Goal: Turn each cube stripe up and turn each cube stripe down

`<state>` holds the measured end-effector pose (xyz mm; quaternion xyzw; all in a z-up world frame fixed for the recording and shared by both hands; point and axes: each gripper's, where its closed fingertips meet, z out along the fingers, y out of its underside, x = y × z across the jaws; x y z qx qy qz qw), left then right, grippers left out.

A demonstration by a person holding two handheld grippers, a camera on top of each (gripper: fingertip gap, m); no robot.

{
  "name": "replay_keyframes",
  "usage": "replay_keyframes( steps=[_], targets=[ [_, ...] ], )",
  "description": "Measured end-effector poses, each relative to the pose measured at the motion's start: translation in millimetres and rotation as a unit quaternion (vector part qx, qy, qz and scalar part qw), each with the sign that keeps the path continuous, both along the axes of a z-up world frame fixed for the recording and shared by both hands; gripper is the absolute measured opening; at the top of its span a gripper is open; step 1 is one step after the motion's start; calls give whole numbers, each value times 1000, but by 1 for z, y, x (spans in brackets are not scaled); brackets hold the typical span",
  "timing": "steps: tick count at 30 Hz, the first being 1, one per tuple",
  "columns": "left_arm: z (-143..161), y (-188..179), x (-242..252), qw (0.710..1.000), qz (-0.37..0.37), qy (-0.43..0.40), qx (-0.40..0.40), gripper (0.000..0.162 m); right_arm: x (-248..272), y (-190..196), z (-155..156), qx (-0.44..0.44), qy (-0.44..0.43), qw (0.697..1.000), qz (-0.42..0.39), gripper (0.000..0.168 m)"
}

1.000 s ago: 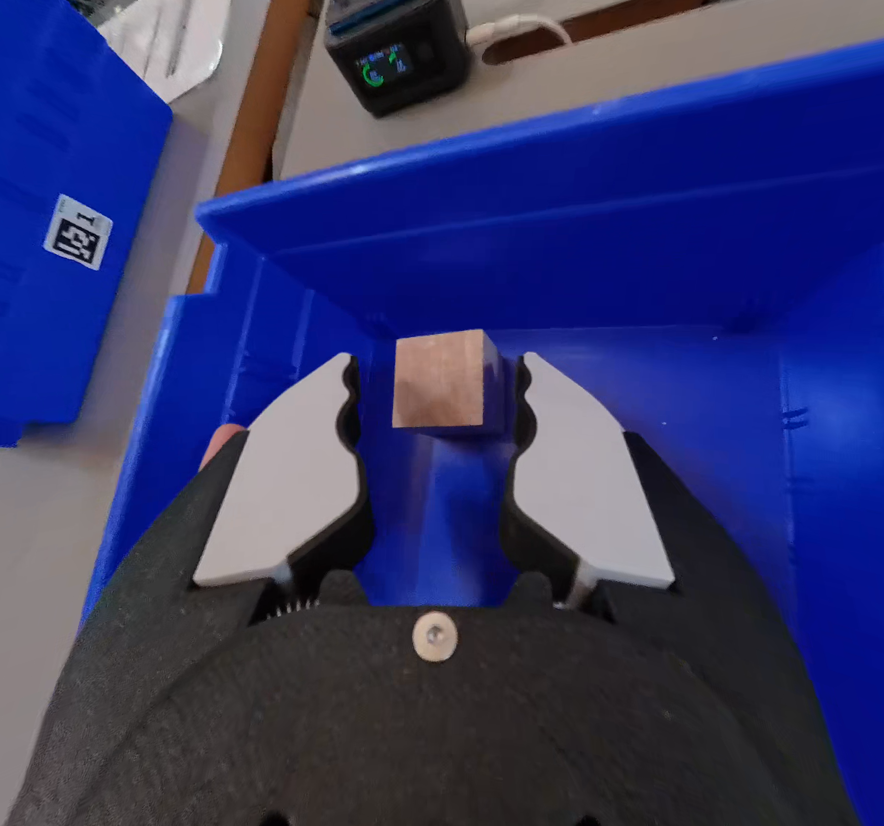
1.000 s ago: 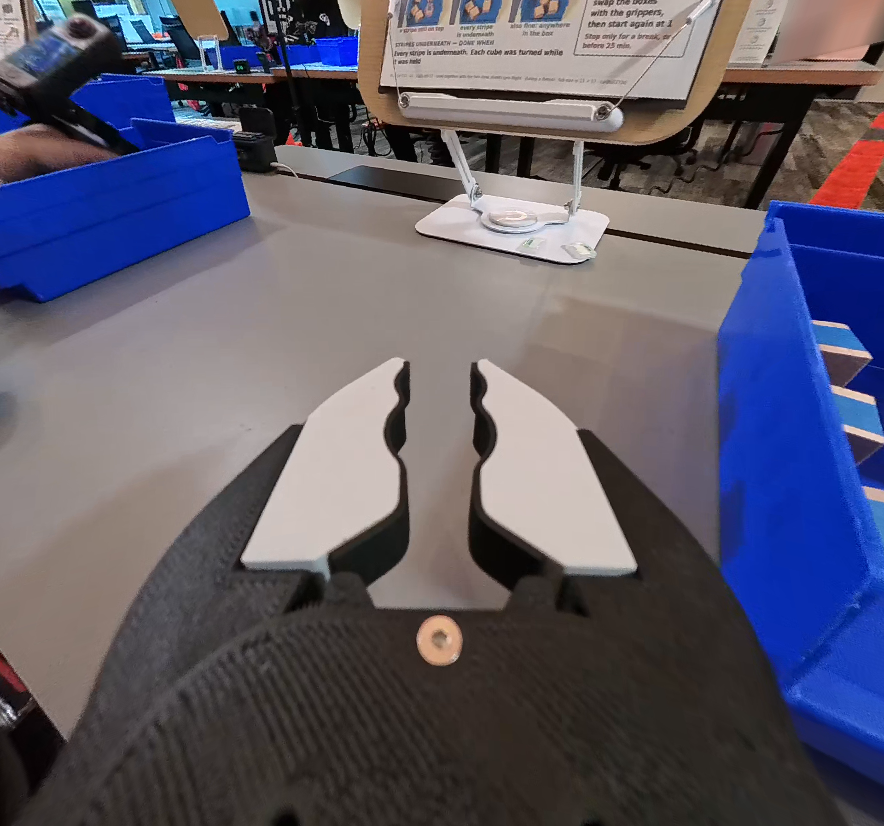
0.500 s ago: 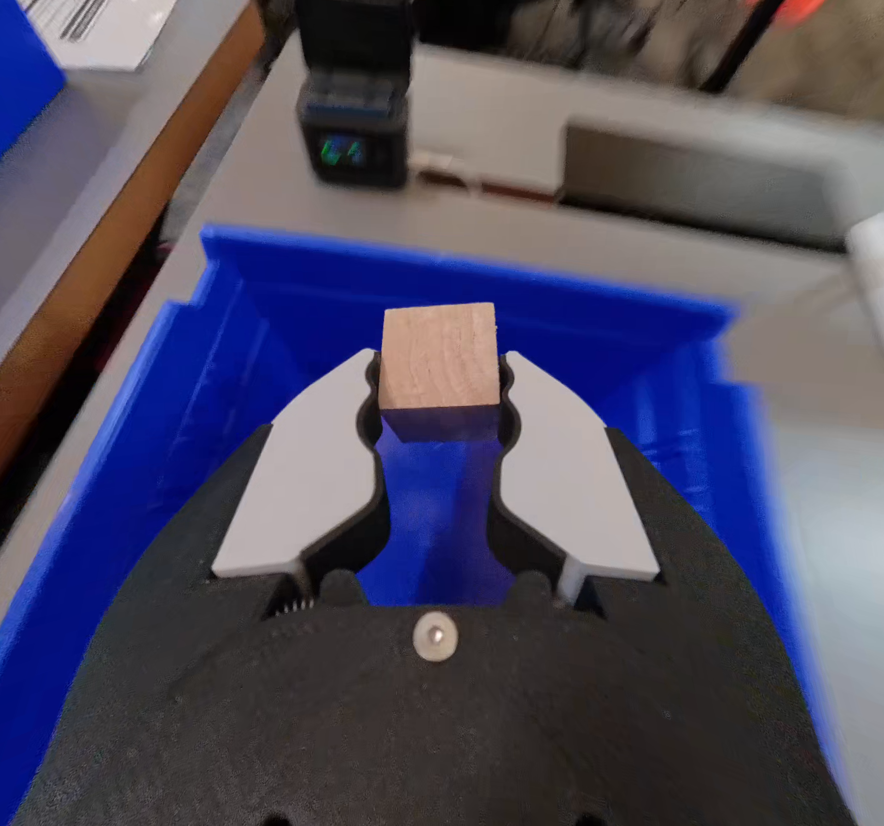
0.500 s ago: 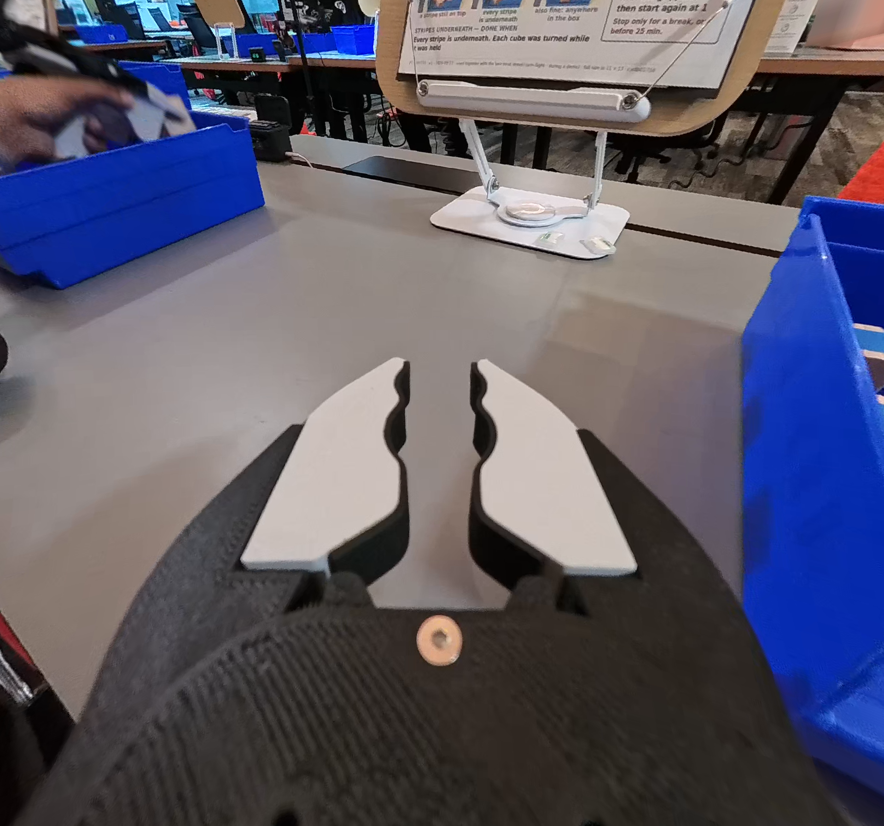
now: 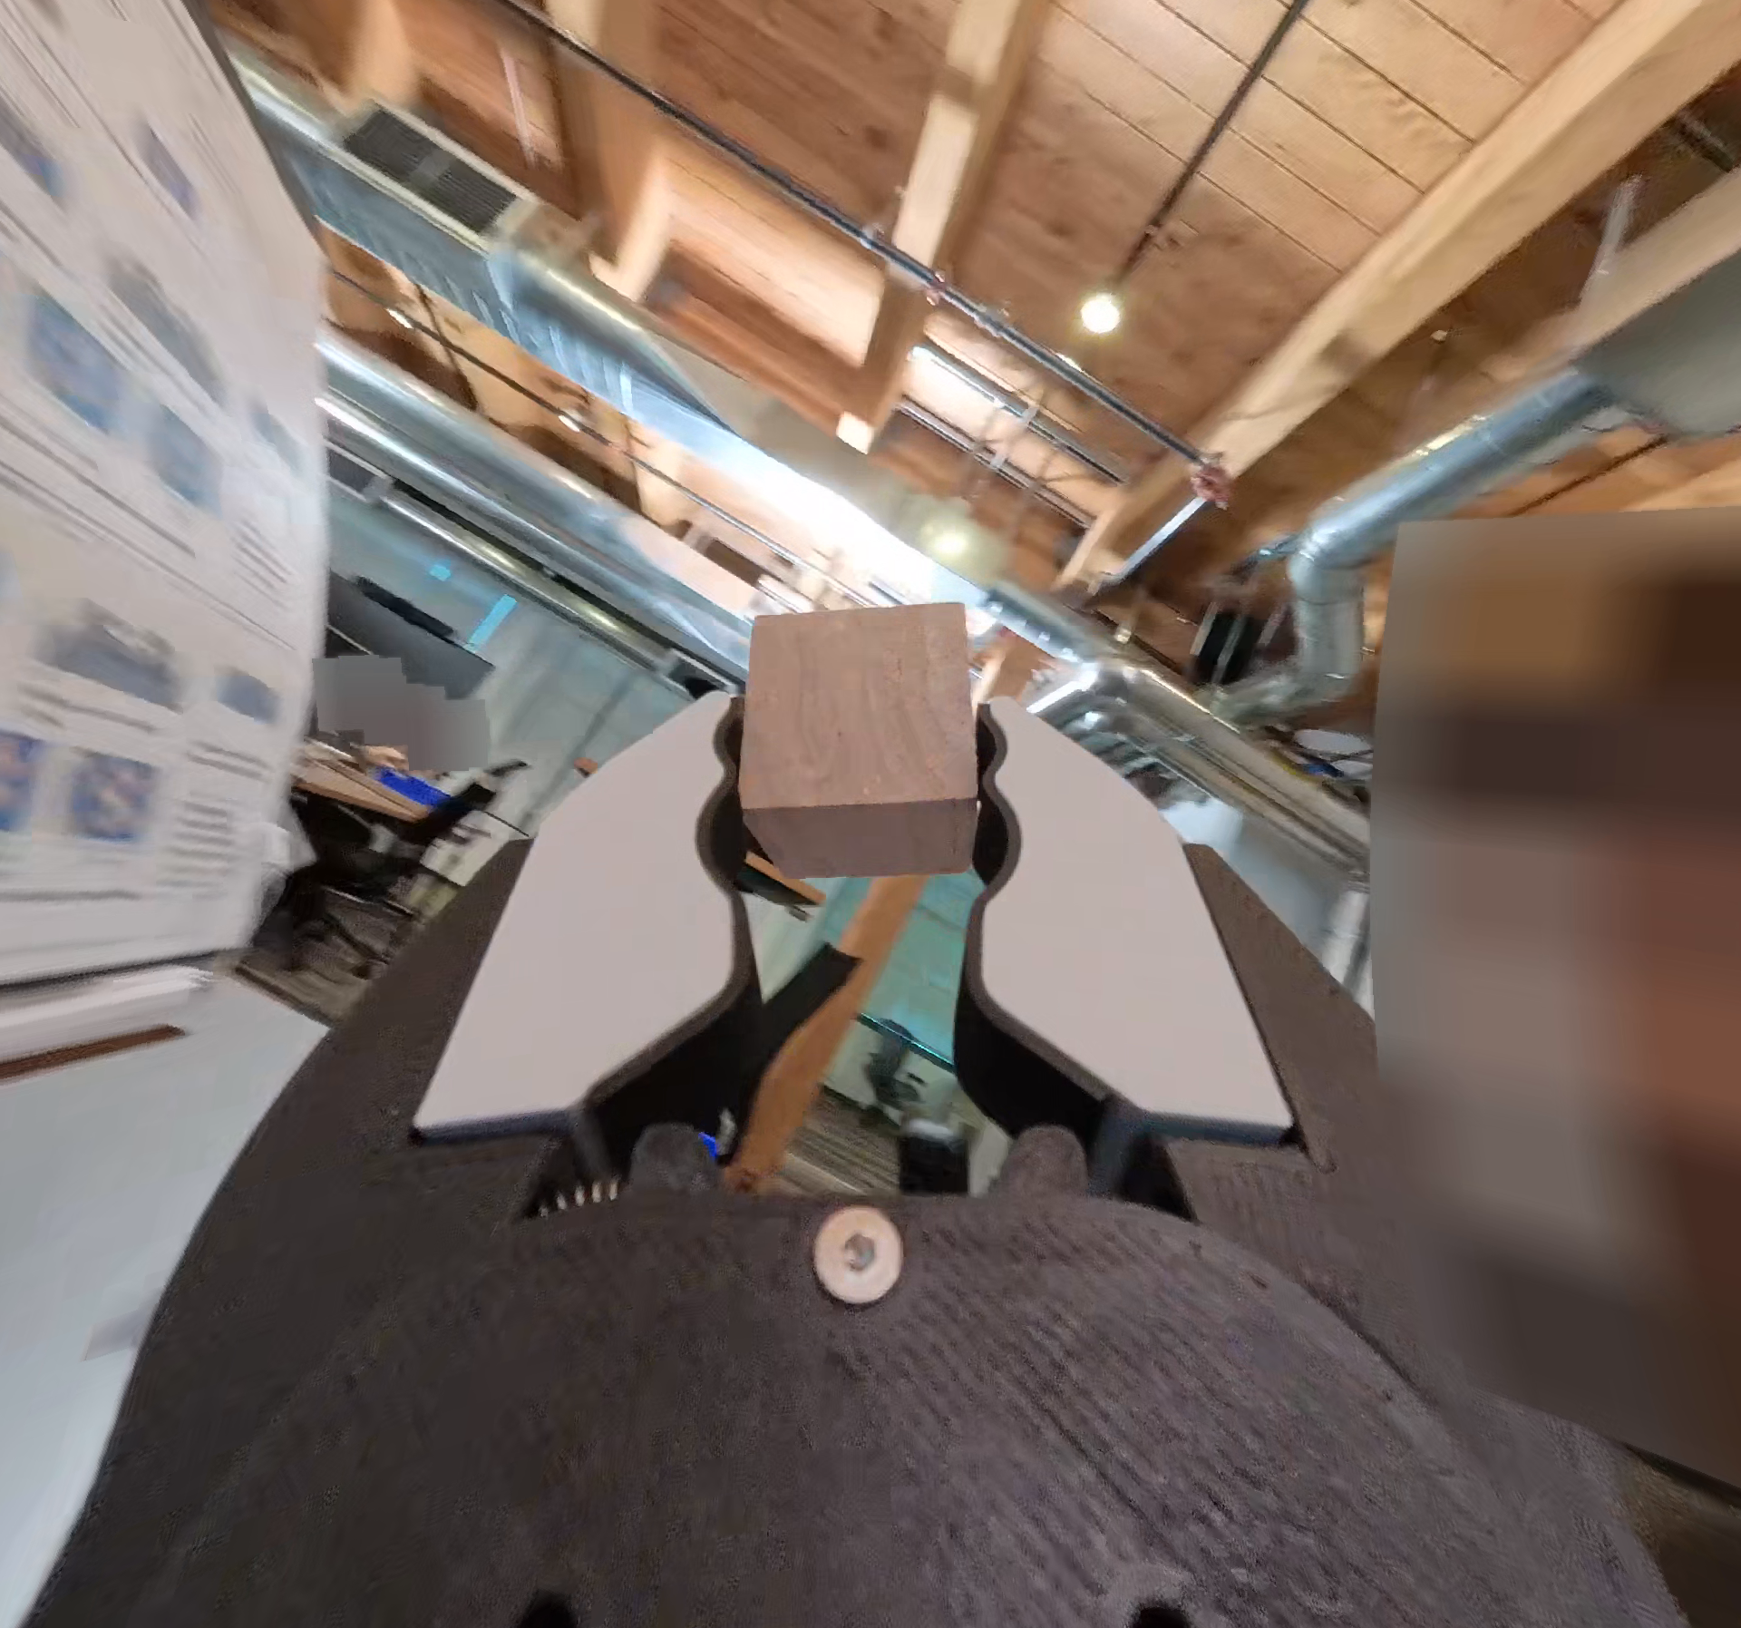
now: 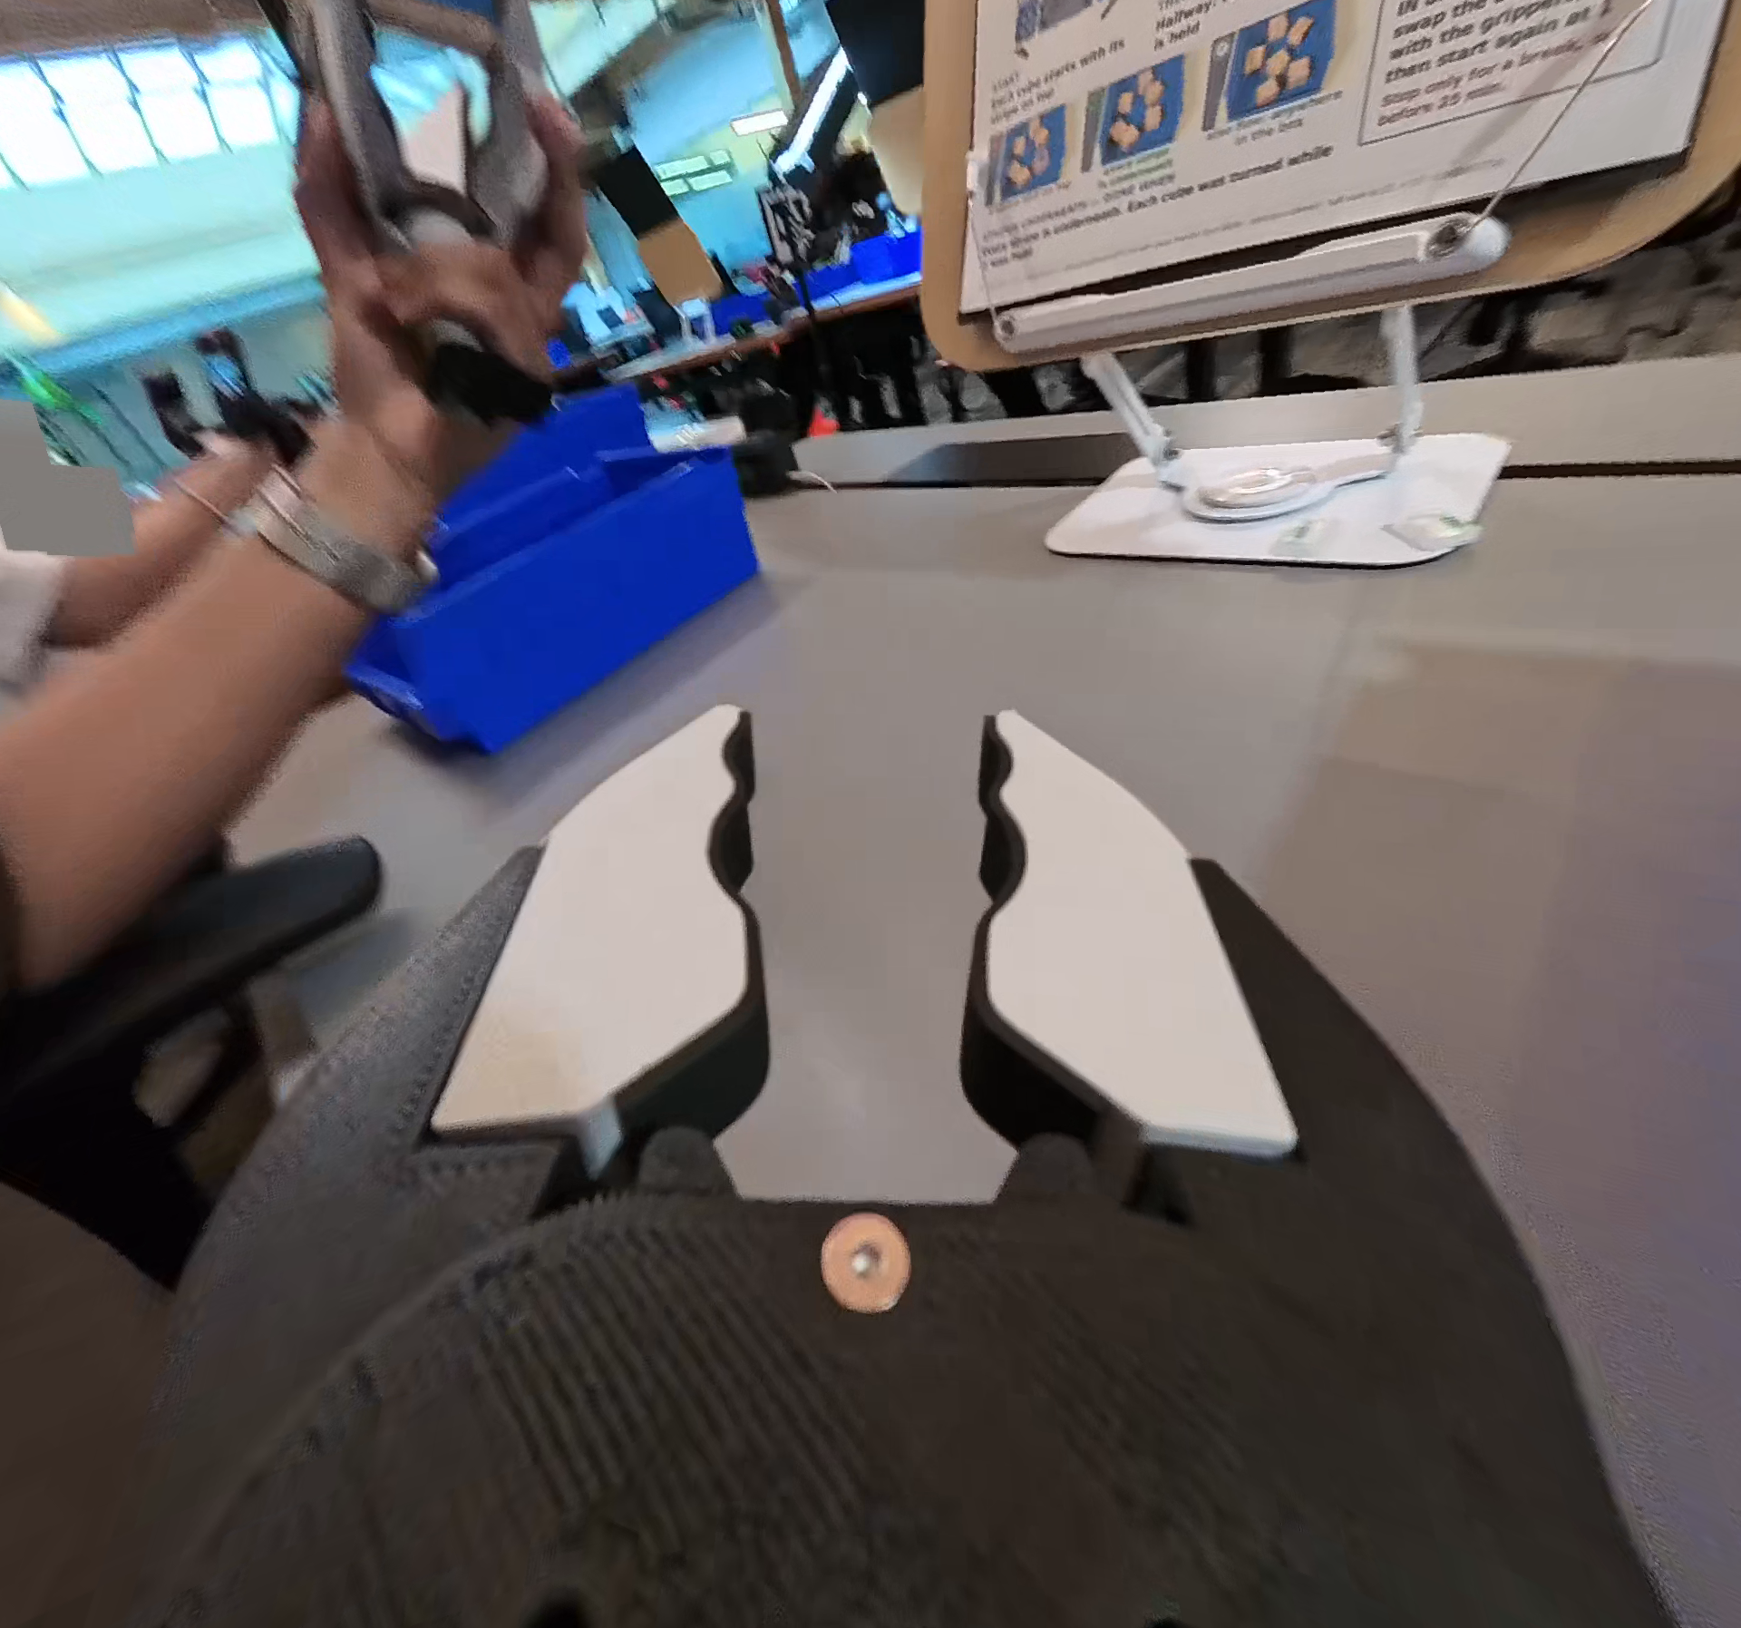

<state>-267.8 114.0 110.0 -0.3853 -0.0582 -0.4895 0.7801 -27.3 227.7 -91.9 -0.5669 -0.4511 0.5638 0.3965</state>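
L gripper [image 5: 859, 739] clamped on cube [image 5: 859, 739], tipped ceilingward | R gripper [image 6: 867, 739] apart, empty | I'd roll slowly; bin [image 6: 565, 584] at 10 o'clock

A white instruction sheet [image 6: 1300, 66] rests on a tan board stand with a white base [image 6: 1272, 509]. It stands on the grey table [image 6: 1413, 782]. Wooden ceiling beams [image 5: 951, 132] and silver ducts [image 5: 584, 329] run overhead.

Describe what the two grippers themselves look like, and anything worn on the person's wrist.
Both the left gripper and right gripper have textured black bodies, a round metal screw at the centre, and two pale grey fingers with wavy black inner edges. The wrist carries silver bangles.
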Motion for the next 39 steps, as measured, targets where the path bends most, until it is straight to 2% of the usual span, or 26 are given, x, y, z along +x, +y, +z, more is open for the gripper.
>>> replay_keyframes(
  steps=[3, 6, 10, 12, 15, 23, 29, 31, 39],
  targets=[
    [-35, 43, 56, 999, -41, 13, -27, 46, -2, -4, 11, -81, 36, 996, 26, 54],
    [-80, 78, 114, 994, -77, 18, -75, 46, -3, -5, 22, -121, 72, 989, 47, 59],
    [-119, 95, 165, 980, -154, -46, -114, 46, -1, -6, 36, -115, 116, 985, 54, 60],
    [-131, 98, 181, 976, -165, -43, -132, 46, -2, -9, 39, -127, 124, 982, 62, 63],
    [-137, 97, 189, 977, -159, -30, -141, 46, -9, -8, 35, -167, 117, 978, 54, 70],
    [-150, 97, 190, 980, -107, -29, -164, 46, -28, -21, 28, -304, 109, 943, 80, 69],
    [-160, 102, 206, 976, -113, -34, -184, 45, -28, -18, 29, -305, 115, 943, 71, 60],
    [-162, 103, 209, 974, -118, -43, -187, 45, -27, -18, 30, -304, 118, 942, 74, 41],
    [-166, 103, 213, 970, -144, -52, -190, 45, -24, -12, 31, -302, 121, 943, 75, 40]
  ],
)
